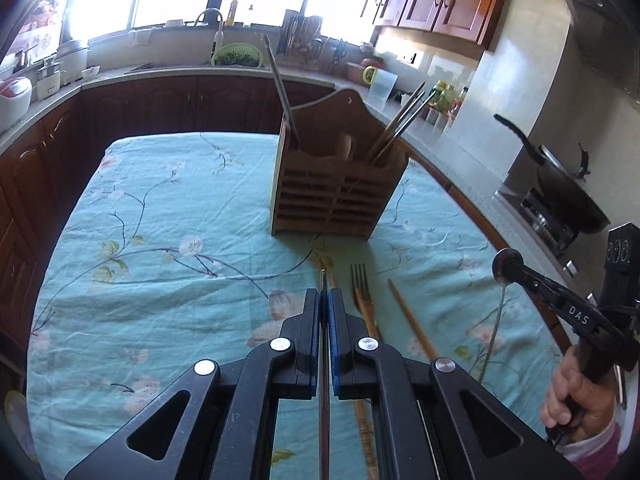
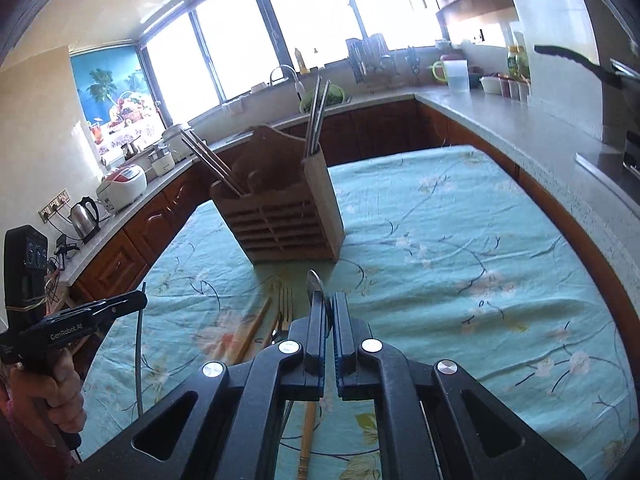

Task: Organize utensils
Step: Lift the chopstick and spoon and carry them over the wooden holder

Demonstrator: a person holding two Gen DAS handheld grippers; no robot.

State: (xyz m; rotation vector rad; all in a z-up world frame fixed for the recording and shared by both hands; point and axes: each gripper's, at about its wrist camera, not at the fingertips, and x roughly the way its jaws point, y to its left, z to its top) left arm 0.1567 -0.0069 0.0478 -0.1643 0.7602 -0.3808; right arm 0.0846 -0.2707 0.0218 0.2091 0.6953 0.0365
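Wooden box [image 1: 340,192] sat at twelve o'clock, so I kept my left gripper [image 1: 325,300] tight on its chopstick [image 1: 322,280], my right gripper [image 2: 329,308] on its spoon [image 2: 315,282], lifting slowly.

We see a table [image 1: 120,320] covered by a wrinkled turquoise floral cloth [image 1: 168,240]; on it stands a slatted wooden utensil holder [image 1: 336,196] toward the far side; nearer us lie a fork [image 1: 362,292] and a wooden chopstick [image 1: 412,320], side by side.
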